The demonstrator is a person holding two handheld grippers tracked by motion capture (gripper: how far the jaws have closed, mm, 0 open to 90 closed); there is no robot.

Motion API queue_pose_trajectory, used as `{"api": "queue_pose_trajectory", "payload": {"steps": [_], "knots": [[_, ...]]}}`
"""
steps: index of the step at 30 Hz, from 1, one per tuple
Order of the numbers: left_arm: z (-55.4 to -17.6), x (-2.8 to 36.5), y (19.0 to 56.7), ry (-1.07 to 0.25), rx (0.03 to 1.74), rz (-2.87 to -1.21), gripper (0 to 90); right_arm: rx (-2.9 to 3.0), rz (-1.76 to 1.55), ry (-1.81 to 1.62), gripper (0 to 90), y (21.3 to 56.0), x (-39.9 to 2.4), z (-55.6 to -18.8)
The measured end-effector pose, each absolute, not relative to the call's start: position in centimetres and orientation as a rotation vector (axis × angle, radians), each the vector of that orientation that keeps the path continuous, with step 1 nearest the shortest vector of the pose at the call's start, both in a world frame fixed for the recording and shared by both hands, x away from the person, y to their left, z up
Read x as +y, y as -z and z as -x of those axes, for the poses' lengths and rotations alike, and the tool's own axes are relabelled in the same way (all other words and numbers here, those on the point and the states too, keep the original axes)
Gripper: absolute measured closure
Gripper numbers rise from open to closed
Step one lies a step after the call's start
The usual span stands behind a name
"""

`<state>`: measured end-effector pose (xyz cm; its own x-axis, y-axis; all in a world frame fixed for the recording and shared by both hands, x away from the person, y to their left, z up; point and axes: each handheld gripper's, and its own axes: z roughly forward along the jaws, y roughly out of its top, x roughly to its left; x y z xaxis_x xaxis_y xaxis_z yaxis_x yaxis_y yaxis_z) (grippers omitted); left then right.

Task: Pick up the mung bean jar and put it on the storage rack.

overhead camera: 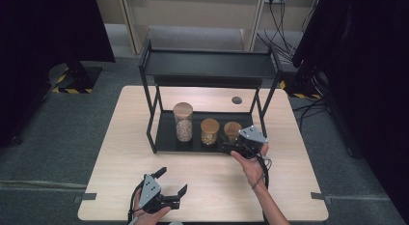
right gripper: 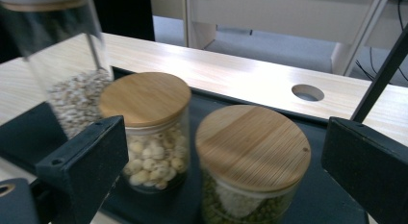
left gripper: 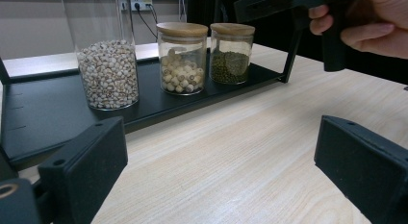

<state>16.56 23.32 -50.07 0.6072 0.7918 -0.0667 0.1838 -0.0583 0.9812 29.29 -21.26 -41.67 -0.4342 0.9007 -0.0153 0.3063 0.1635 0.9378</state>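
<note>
The green-bean jar (right gripper: 250,166) is standing upright on the rack's lower shelf (overhead camera: 164,138), between the wide-open right tongs (right gripper: 221,156), while the left tongs (overhead camera: 172,182) are gaping empty.

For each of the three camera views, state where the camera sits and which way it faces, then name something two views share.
High view: above the person's side, looking forward and down on the table and black rack; both forearms and tongs show.
Left gripper view: low over the table, facing the three jars; own open jaws, plus the right hand.
Right gripper view: above the green bean jar, looking down; own open jaws.
Shared: the middle jar.
</note>
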Motion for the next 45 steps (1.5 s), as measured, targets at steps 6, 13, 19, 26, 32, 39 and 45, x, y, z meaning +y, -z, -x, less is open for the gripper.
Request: {"api": "queue_pose_trajectory", "payload": {"steps": [6,13,19,26,32,39,45], "knots": [[-16.6,23.3,50.1,-0.606,0.839,-1.584,3.9,1.853,-1.120,-1.328,2.8,42.0,-22.2,-27.7],[-16.6,23.3,50.1,-0.607,0.841,-1.583,3.8,1.854,-1.105,-1.383,2.8,42.1,-23.0,-26.5],[-16.6,23.3,50.1,-0.607,0.842,-1.582,3.8,1.851,-1.077,-1.425,2.8,42.1,-23.4,-25.4],[-16.6,23.3,50.1,-0.607,0.842,-1.582,3.8,1.858,-1.059,-1.462,2.7,42.2,-23.7,-24.7],[-16.6,23.4,50.1,-0.608,0.841,-1.582,3.8,1.862,-1.042,-1.476,2.7,42.3,-23.9,-24.0],[-16.6,23.4,50.1,-0.611,0.842,-1.581,3.8,1.869,-1.023,-1.495,2.7,42.5,-24.3,-23.1],[-16.5,23.4,50.1,-0.611,0.840,-1.580,3.8,1.878,-1.012,-1.505,2.7,42.8,-24.5,-22.5]]}}
